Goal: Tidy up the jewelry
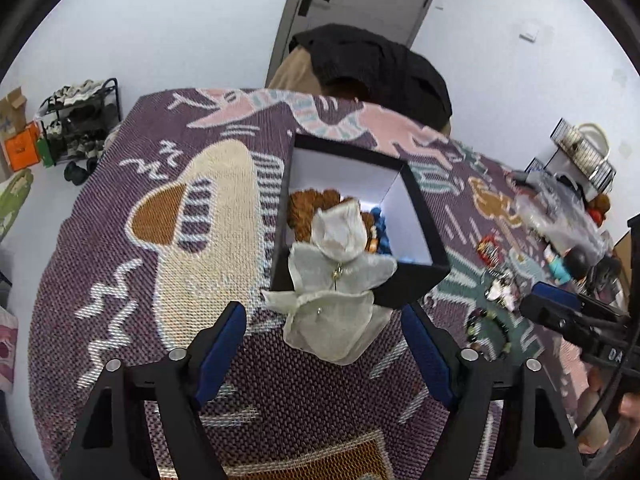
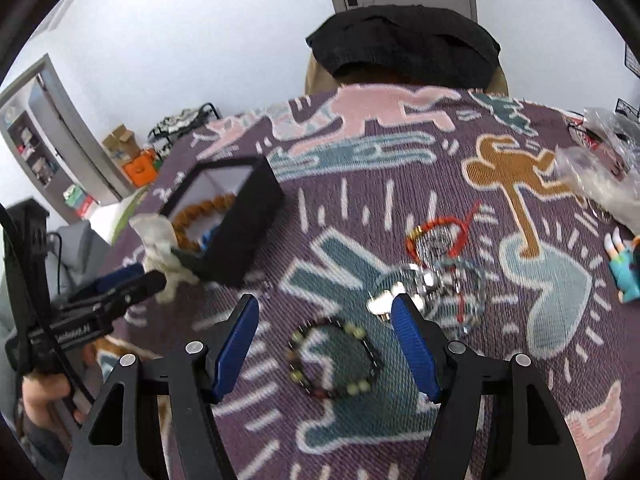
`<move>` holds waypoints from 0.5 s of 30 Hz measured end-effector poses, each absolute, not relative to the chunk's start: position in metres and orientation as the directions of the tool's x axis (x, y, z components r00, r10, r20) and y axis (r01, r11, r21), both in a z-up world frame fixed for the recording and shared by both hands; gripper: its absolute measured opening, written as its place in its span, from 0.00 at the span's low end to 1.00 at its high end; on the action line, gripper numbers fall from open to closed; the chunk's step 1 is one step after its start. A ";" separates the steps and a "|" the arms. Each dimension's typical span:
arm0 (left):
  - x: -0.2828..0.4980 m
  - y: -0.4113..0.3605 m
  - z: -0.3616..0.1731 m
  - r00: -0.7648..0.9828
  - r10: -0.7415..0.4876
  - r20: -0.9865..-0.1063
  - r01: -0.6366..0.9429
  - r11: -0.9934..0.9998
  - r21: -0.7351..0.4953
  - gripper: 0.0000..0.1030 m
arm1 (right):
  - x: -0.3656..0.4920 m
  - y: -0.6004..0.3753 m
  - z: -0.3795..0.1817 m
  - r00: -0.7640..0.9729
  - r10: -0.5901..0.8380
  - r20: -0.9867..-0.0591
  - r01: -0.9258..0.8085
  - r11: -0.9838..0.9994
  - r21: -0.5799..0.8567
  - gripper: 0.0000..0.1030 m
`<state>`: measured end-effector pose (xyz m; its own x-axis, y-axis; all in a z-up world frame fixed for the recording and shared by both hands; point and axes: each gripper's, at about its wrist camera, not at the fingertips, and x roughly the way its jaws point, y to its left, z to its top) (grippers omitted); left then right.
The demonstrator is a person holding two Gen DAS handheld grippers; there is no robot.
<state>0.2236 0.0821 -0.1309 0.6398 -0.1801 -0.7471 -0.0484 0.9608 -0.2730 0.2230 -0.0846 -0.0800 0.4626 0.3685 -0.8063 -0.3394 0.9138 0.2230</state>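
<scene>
Both claws hang wide open and empty over the patterned table cloth point(image 2: 400, 208). The left claw point(image 1: 324, 320) frames a pale organza pouch point(image 1: 336, 280) draped over the near rim of the black jewelry box point(image 1: 424, 216). The right claw point(image 2: 325, 316) straddles a dark beaded bracelet point(image 2: 334, 356), untouched, a jewelry tangle point(image 2: 440, 276) just beyond

text: white letters "DA" on the right gripper point(image 1: 560, 312) body, at 3 o'clock in the left wrist view | white print on the left gripper point(image 2: 120, 292) body, at 9 o'clock in the right wrist view, too blurred to read | nothing else legible
</scene>
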 end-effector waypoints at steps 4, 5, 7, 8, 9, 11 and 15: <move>0.230 0.080 -0.145 0.612 -0.169 -0.773 -0.067 0.962 -0.264 0.53 | 0.220 -0.092 -0.097 0.442 0.340 -0.830 -0.312 0.926 0.213 0.67; 0.231 0.080 -0.148 0.606 -0.171 -0.776 -0.071 0.961 -0.268 0.45 | 0.219 -0.094 -0.100 0.444 0.329 -0.834 -0.306 0.930 0.205 0.67; 0.232 0.079 -0.149 0.615 -0.158 -0.772 -0.074 0.964 -0.257 0.35 | 0.219 -0.099 -0.107 0.448 0.301 -0.842 -0.284 0.941 0.186 0.67; 0.232 0.078 -0.149 0.617 -0.161 -0.770 -0.066 0.965 -0.254 0.21 | 0.219 -0.102 -0.111 0.446 0.290 -0.847 -0.273 0.945 0.180 0.67; 0.232 0.077 -0.150 0.612 -0.167 -0.773 -0.059 0.965 -0.255 0.13 | 0.220 -0.104 -0.113 0.443 0.282 -0.851 -0.264 0.948 0.176 0.67; 0.230 0.075 -0.148 0.616 -0.171 -0.769 -0.054 0.965 -0.258 0.03 | 0.219 -0.108 -0.116 0.456 0.265 -0.850 -0.259 0.953 0.159 0.64; 0.220 0.071 -0.130 0.658 -0.168 -0.734 -0.034 0.967 -0.251 0.01 | 0.219 -0.102 -0.117 0.471 0.193 -0.860 -0.266 0.961 0.071 0.40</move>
